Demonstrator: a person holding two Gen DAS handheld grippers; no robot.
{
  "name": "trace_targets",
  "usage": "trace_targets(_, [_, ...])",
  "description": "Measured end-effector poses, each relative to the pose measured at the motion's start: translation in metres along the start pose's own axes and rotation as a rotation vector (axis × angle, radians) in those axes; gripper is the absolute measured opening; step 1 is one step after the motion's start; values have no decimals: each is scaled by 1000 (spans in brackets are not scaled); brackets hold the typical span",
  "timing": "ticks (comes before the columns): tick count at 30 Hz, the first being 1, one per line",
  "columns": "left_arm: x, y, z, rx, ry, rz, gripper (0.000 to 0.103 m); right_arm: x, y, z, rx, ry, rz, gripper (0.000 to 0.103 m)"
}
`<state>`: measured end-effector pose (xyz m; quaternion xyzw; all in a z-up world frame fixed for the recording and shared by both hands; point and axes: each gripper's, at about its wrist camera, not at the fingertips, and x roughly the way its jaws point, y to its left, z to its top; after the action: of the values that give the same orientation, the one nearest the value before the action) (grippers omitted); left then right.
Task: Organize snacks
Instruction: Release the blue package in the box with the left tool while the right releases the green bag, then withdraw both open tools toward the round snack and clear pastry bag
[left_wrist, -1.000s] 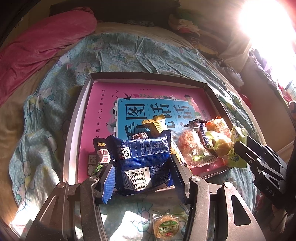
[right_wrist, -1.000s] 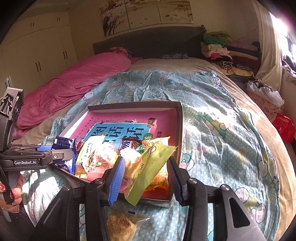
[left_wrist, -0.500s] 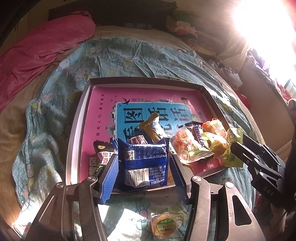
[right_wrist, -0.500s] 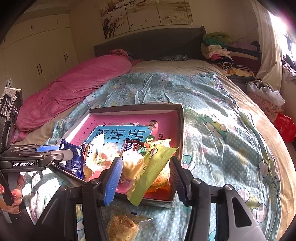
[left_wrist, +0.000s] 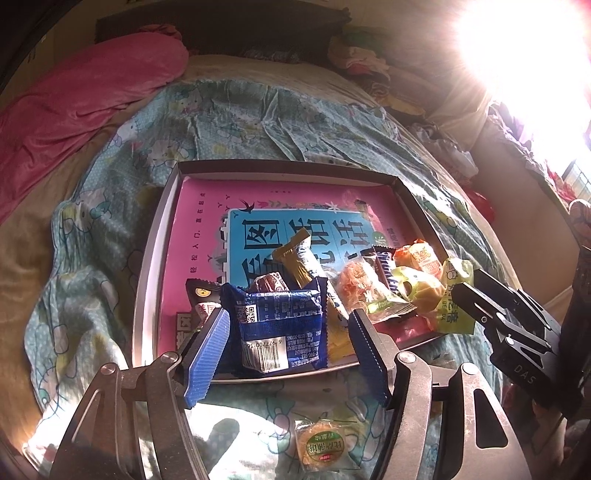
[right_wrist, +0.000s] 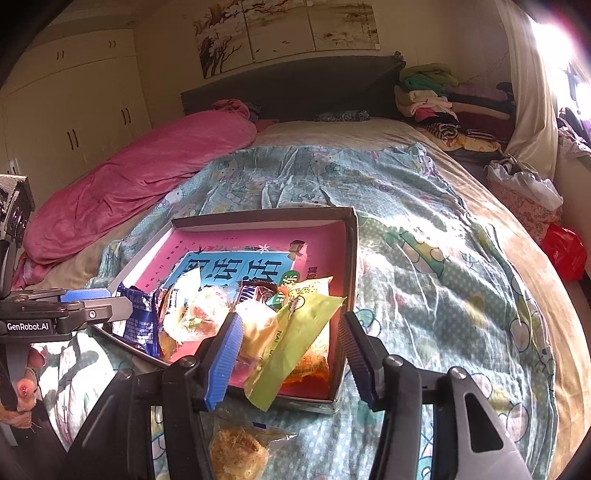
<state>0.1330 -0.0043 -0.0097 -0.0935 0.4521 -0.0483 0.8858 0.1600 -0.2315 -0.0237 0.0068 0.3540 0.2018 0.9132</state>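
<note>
Snacks lie together in the near part of a shallow box (left_wrist: 155, 258) that sits on a bed with a blue cartoon blanket (right_wrist: 424, 236). The floor of the box is pink with a blue panel of large characters. The left claw (left_wrist: 288, 347) stands over the near edge of the box, and its jaws are opening; a blue packet (left_wrist: 280, 321) with a barcode stands between them, but the blue pads do not press on it. Behind the blue packet there is a gold wrapped candy (left_wrist: 295, 258), and to the right a clear bag with orange pieces (left_wrist: 360, 284). The right claw (right_wrist: 291, 350) is at the near right corner of the box, with its jaws moderately apart and opening a little. A yellow-green packet (right_wrist: 295, 339) lies between them and hangs over the near wall of the box; neither pad seems to touch it. Two snacks remain outside on the blanket: a small round cake with a green label (left_wrist: 321, 446) below the left claw, and a brown crumbly cake in clear wrap (right_wrist: 236, 454) below the right claw. A pink quilt (right_wrist: 122, 188) lies along the far left side of the bed.
</note>
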Motion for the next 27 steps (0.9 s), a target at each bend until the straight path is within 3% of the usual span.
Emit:
trace_targets(4, [-2,0,0,5,-5,-9,75,-2,1,2,0,-14,7,57])
trace_targets(18, [-18,-2,1,4,-54,-10,77,-24,9,9,-26,-122,42,68])
trace_targets(27, [-30,-9,-2,29,-63,-34,79,-33,13,10,-27,-148,44,71])
